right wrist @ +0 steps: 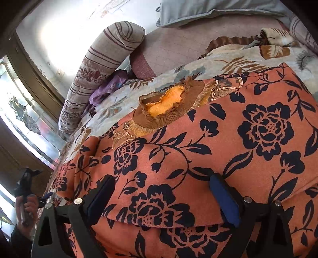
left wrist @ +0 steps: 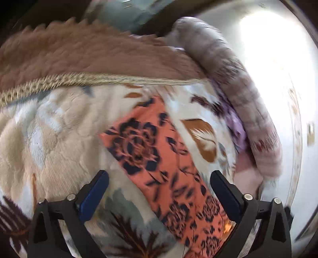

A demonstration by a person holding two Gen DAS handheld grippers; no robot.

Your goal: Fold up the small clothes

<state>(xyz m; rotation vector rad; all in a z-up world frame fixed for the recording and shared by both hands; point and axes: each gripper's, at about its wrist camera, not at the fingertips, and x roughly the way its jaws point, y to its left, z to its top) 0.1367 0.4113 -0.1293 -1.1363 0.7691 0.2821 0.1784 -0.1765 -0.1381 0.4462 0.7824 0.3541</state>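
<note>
An orange garment with black flowers (right wrist: 198, 158) lies spread on a leaf-patterned blanket (right wrist: 159, 83). Its brown ribbed collar with yellow lining (right wrist: 167, 103) points toward the far side. In the left wrist view one sleeve or strip of the same garment (left wrist: 159, 158) runs diagonally across the blanket (left wrist: 49, 129). My left gripper (left wrist: 159, 184) is open and empty just above that strip. My right gripper (right wrist: 163, 190) is open and empty over the garment's body, near a folded edge (right wrist: 159, 222). The left gripper also shows at the lower left of the right wrist view (right wrist: 27, 184), held in a hand.
A striped bolster pillow (right wrist: 99, 69) lies at the blanket's far left, also in the left wrist view (left wrist: 238, 89). A purple cloth (right wrist: 107, 87) sits beside it. A grey pillow (right wrist: 208, 12) lies at the back. A fluffy brown blanket (left wrist: 89, 51) borders the left view. A window (right wrist: 23, 119) is at left.
</note>
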